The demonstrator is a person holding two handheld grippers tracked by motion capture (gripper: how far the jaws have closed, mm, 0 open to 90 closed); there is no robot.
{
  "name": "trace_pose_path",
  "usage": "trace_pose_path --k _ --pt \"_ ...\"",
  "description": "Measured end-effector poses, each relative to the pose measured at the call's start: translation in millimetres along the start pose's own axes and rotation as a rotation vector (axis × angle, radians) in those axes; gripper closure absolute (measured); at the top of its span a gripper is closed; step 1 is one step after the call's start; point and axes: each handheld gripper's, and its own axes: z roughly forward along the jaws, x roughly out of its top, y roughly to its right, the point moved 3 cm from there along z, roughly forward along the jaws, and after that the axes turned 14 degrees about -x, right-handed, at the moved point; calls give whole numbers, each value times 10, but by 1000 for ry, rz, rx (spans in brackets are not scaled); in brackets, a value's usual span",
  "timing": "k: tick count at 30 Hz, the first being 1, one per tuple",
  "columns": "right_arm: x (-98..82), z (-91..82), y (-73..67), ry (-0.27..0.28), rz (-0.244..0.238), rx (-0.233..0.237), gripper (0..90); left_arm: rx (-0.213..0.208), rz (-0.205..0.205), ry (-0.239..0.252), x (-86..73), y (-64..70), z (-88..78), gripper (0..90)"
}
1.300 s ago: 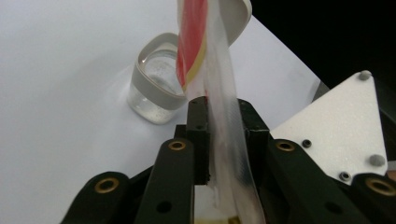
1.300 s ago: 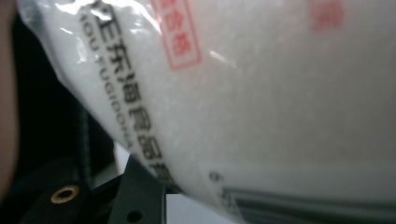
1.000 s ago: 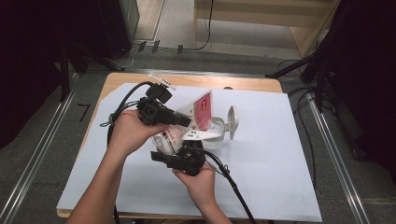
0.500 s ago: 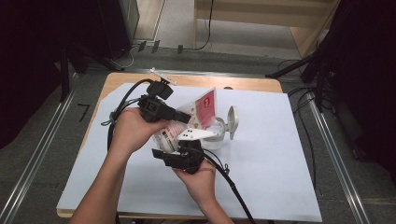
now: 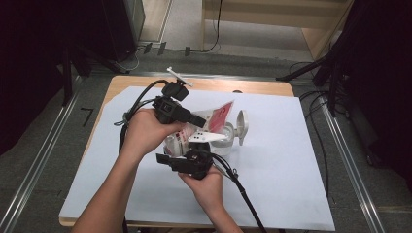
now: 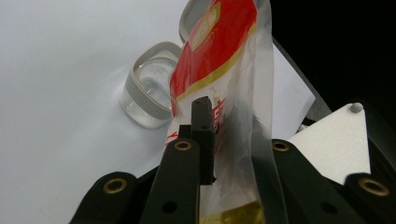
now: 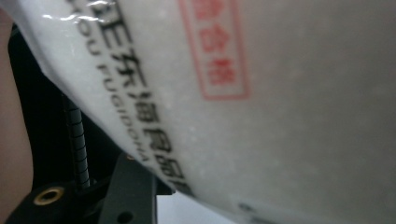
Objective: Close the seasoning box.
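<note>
A red and clear pouch [image 5: 221,115] full of white grains is held tilted above the white sheet. My left gripper [image 5: 201,120] is shut on the pouch [image 6: 219,70] near its red upper part, and its jaws have eased a touch. Beneath its top end stands a clear jar [image 6: 149,91] with its flip lid [image 5: 241,124] open. My right gripper [image 5: 195,145] reaches up from the near side to the pouch's lower end. Its jaws have just been opening. There the pouch [image 7: 280,116] lies across them and hides the pads, beside one black finger [image 7: 127,196].
A large white sheet [image 5: 282,184] covers most of the wooden table [image 5: 145,81]. A small white bar [image 5: 179,76] lies at the table's far edge. Black cables [image 5: 243,194] trail from both grippers toward the near side. Dark stands and floor cables ring the table.
The pouch's red top has swung slightly to the right with the left gripper. The right hand has stayed in place.
</note>
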Motion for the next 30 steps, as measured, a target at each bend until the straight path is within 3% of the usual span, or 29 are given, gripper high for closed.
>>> trace_pose_path --k 5,7,14,21,25,30 --pt "16 -17 4 -4 -17 -15 610 13 5 -27 64 24 22 827" --pt "28 -29 6 1 -6 -10 619 22 20 -48 87 28 20 828" --pt "81 -66 19 17 31 22 628 35 48 -46 142 62 44 803" --pt "107 -67 2 3 12 23 564 58 86 -47 159 27 25 819" --pt "113 -61 -3 3 -9 4 621 46 77 -36 172 19 18 816" --pt "128 -64 18 6 4 8 627 23 57 -36 197 -6 27 804"
